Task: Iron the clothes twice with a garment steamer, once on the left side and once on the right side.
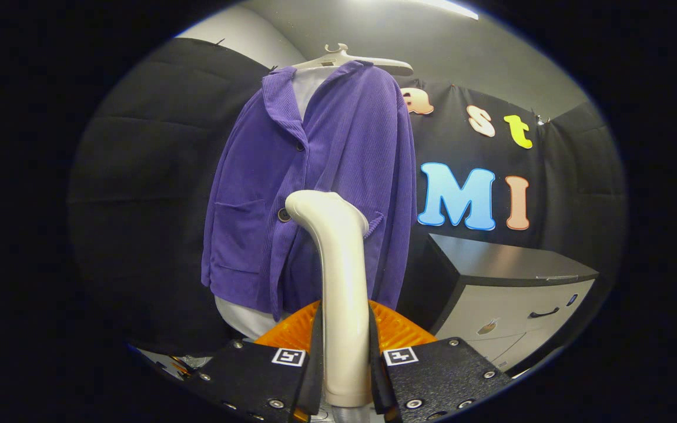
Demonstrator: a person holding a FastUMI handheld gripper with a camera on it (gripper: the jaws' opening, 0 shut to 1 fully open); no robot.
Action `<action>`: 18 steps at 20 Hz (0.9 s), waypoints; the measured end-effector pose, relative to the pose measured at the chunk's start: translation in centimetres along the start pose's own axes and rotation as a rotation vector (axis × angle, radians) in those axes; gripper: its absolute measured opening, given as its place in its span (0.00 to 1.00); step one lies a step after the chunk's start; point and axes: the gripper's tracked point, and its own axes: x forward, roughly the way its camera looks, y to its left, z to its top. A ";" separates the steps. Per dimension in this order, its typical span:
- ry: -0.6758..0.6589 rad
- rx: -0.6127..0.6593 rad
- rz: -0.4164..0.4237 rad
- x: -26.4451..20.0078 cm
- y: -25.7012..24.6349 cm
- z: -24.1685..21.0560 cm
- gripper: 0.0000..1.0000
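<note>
My gripper point(343, 352) has both fingers pressed against the cream handle of the garment steamer point(338, 276), which stands upright between them. The steamer's head curves over at the top, toward a purple corduroy jacket point(315, 188); I cannot tell whether head and cloth touch. The head sits near the jacket's lower button, about mid-front. Jacket hangs on a pale hanger point(350, 59), white garment under it showing at collar and hem. Black cloth wall behind. A cabinet point(509, 294) with a dark top and light drawers stands beyond the fingers, beside the jacket.
</note>
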 end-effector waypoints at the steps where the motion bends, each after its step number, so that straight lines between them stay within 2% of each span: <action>1: 0.012 -0.001 0.005 0.0 0.3 -0.7 0.34; 7: 0.114 -0.002 0.029 -0.2 0.5 -6.3 0.34; 13: 0.189 -0.017 0.055 0.8 -0.2 -9.9 0.34; 18: 0.141 0.011 0.072 -0.3 -0.3 -7.9 0.34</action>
